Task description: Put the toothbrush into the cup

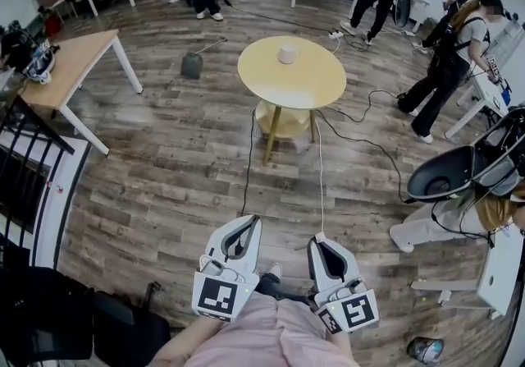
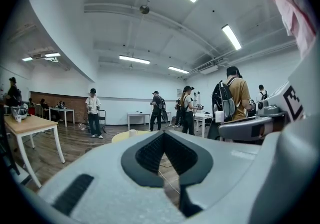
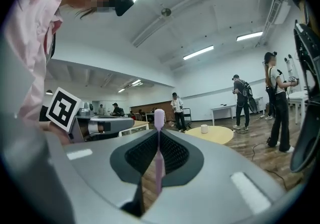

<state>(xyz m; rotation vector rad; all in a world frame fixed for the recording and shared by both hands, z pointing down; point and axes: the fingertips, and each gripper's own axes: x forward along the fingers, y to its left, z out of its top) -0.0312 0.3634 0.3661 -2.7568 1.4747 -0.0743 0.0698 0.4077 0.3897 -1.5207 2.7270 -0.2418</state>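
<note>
- We hold the left gripper at 6 o'clock in the head view, low over the wood-plank floor. Its jaws are clenched tip to tip with nothing between them.
- We hold the right gripper just beside it on the 3 o'clock side, the two grippers near each other but apart.
- The right gripper is grasping a pale pink plastic toothbrush, pinched between its ribbed dark pads. The toothbrush stands upright along the jaw line, and its rounded end rises past the jaw tips toward 12 o'clock in the right gripper view.
- A small white cup stands upright on a round yellow wooden surface, well apart from both grippers at 12 o'clock in the head view.
- The cup sits on the far half of the top, toward its 11 o'clock edge, with bare top all around it.
- The toothbrush is well apart from the cup.
- A black cable and a white cable run across the floor between the grippers and the foot of the round surface.
- Several people stand around the room from 11 to 2 o'clock, and a rectangular wooden table stands at 10 o'clock.
</note>
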